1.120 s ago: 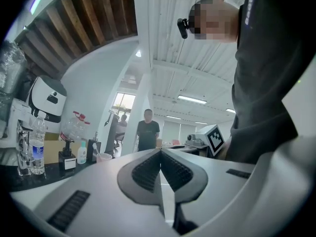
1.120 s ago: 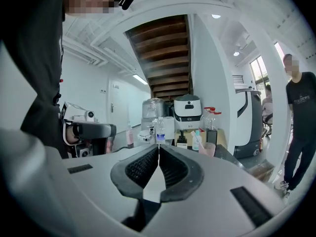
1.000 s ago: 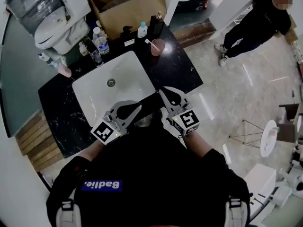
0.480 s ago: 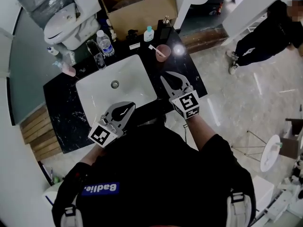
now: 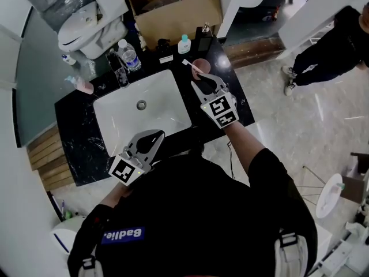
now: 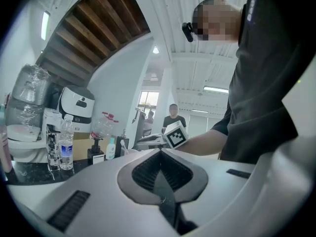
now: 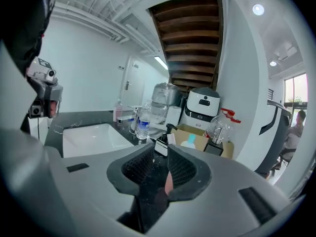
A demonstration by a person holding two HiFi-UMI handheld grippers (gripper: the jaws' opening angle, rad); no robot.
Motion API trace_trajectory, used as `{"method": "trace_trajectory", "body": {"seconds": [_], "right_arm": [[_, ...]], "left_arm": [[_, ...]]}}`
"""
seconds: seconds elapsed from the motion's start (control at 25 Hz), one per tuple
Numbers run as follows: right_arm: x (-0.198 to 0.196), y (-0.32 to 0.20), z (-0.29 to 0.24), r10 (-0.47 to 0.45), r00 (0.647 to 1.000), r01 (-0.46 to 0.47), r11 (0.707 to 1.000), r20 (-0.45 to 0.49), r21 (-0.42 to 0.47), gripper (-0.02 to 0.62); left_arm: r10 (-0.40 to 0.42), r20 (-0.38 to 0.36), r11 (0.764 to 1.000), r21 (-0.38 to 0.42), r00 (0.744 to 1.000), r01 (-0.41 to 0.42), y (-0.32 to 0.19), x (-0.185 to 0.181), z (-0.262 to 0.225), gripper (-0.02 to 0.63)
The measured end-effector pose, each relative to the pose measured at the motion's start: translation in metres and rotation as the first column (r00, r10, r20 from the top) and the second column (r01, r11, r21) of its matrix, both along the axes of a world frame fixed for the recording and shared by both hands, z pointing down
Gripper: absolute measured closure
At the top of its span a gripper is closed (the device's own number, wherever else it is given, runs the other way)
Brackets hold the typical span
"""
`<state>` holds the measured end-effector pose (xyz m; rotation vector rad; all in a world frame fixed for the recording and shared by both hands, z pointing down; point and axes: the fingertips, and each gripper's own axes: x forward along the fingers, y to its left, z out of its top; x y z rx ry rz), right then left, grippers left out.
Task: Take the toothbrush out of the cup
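A pink cup stands on the black counter to the right of the sink, with a white toothbrush leaning out of it to the left. My right gripper is just in front of the cup, its tips almost at the rim. Its jaws stand slightly apart with nothing between them. In the right gripper view, part of the pink cup shows through the gap of the right gripper. My left gripper hovers shut over the sink's front edge. The left gripper holds nothing.
The white sink basin has a faucet behind it. A water bottle, a small blue-capped bottle and a black dispenser line the counter's back. A cardboard box and toilet stand beyond. A person stands at the right.
My right gripper has moved forward from the counter's front edge up to the pink cup. The left gripper stayed near the sink's front edge.
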<state>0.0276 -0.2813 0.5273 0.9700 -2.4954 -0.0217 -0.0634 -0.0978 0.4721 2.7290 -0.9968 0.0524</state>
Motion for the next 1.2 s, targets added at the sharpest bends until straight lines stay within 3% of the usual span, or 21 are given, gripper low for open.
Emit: {"method": "trace_trajectory", "body": {"seconds": [0.4,0.6,0.84,0.92,1.2], "right_arm": [[-0.013,-0.057,0.04,0.004,0.968,-0.008,1.0,-0.249,-0.016,0.522],[-0.015,-0.072,0.052,0.014,0.95,-0.017,1.0,-0.312,-0.008,0.522],[-0.018,-0.078,0.059,0.024,0.942,-0.028,1.0,-0.335,-0.007,0.523],[-0.017,-0.079,0.056,0.037,0.944,-0.037,0.999,-0.327,0.007,0.555],[-0.008,-0.075,0.031,0.067,0.973,-0.059,0.997,-0.222,0.044,0.566]], "left_arm": [[-0.042,0.009,0.999,-0.014,0.999,0.042,-0.003,-0.004,0.003,0.595],[-0.07,0.003,0.997,-0.02,0.998,0.07,-0.002,-0.01,0.004,0.595],[-0.093,-0.004,0.995,-0.018,0.996,0.093,0.0,-0.016,0.004,0.595],[-0.099,-0.006,0.995,-0.018,0.995,0.099,0.0,-0.017,0.005,0.595],[-0.093,-0.009,0.995,-0.025,0.996,0.093,0.001,-0.016,0.006,0.595]]}}
